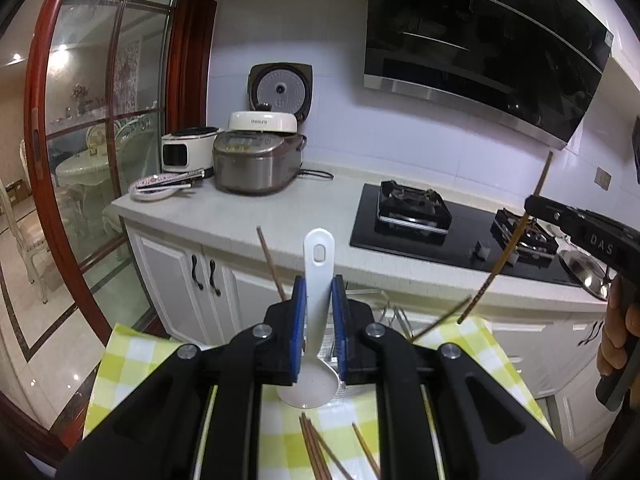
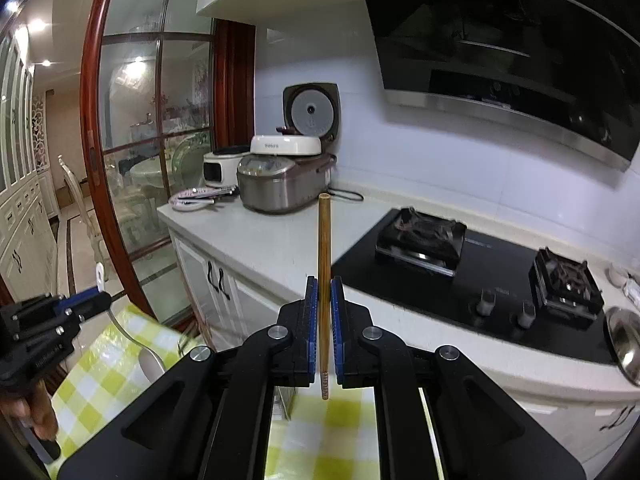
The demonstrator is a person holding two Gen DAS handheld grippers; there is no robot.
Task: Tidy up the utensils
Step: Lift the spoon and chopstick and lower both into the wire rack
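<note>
My left gripper [image 1: 319, 292] is shut on a white plastic rice spoon [image 1: 318, 280], held upright above the green checked tablecloth [image 1: 120, 364], handle up and bowl down. My right gripper [image 2: 324, 292] is shut on a single wooden chopstick [image 2: 324, 264], held upright. In the left wrist view the right gripper [image 1: 532, 206] shows at the right with the chopstick [image 1: 508, 244] slanting through it. Several more chopsticks [image 1: 316, 448] lie on the cloth below the left gripper. The left gripper [image 2: 100, 300] shows at the left of the right wrist view.
A wire rack [image 1: 384, 312] stands at the table's far edge. Beyond is a white counter [image 1: 240, 216] with rice cookers [image 1: 256, 160], a plate [image 1: 154, 188], a black gas hob [image 1: 440, 224] and a steel lid [image 1: 584, 272]. A metal spoon [image 2: 148, 356] lies on the cloth.
</note>
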